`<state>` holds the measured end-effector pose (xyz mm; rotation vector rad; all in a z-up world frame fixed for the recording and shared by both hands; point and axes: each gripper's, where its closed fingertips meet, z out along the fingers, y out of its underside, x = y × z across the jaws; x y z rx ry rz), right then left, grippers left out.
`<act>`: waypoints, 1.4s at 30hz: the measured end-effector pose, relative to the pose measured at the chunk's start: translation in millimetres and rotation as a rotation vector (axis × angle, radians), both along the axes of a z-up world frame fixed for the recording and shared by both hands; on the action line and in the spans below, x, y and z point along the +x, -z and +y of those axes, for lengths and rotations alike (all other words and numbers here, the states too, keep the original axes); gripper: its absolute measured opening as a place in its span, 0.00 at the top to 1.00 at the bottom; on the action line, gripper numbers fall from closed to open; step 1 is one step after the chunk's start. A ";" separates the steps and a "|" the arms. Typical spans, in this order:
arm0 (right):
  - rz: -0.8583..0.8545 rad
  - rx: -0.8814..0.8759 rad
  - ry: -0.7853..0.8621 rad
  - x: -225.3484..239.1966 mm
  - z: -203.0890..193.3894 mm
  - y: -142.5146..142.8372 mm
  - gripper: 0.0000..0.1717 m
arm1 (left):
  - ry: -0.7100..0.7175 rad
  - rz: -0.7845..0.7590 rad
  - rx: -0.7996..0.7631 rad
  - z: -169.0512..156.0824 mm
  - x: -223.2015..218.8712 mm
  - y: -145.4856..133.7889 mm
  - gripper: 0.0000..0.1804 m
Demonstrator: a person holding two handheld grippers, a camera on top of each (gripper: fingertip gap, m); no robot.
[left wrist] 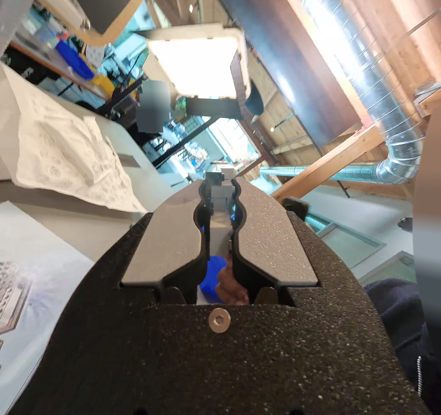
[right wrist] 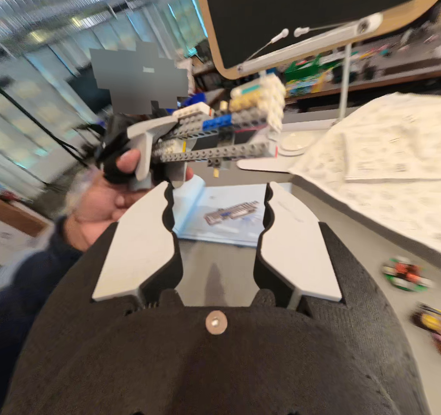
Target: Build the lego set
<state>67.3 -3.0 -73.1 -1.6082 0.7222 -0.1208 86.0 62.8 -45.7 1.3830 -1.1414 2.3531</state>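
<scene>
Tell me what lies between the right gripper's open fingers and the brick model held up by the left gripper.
Nothing: in the right wrist view, only air separates the right gripper from the brick model; an open booklet lies on the table beneath.

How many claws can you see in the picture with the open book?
2. One claw is up close, wide open above the open book. The other claw is farther off at the left, clamped on the grey brick model.

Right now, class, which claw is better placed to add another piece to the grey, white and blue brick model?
Probably the right claw: its jaws stand wide open and empty, just below the grey, white and blue brick model. The left claw is occupied, clamped on that model's end.
</scene>
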 end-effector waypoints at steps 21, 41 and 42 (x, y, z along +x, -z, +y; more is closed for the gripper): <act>-0.371 -1.080 -0.310 -28.9 -54.0 101.7 0.66 | 0.577 0.142 0.347 -120.5 -45.9 93.7 0.84; -0.001 -1.138 -0.380 -33.5 -55.8 151.3 0.66 | 0.073 -0.377 0.250 -44.7 -23.6 15.6 0.68; -0.004 -1.119 -0.373 -34.9 -54.7 149.0 0.66 | 0.064 -0.393 0.237 -42.4 -25.0 12.7 0.68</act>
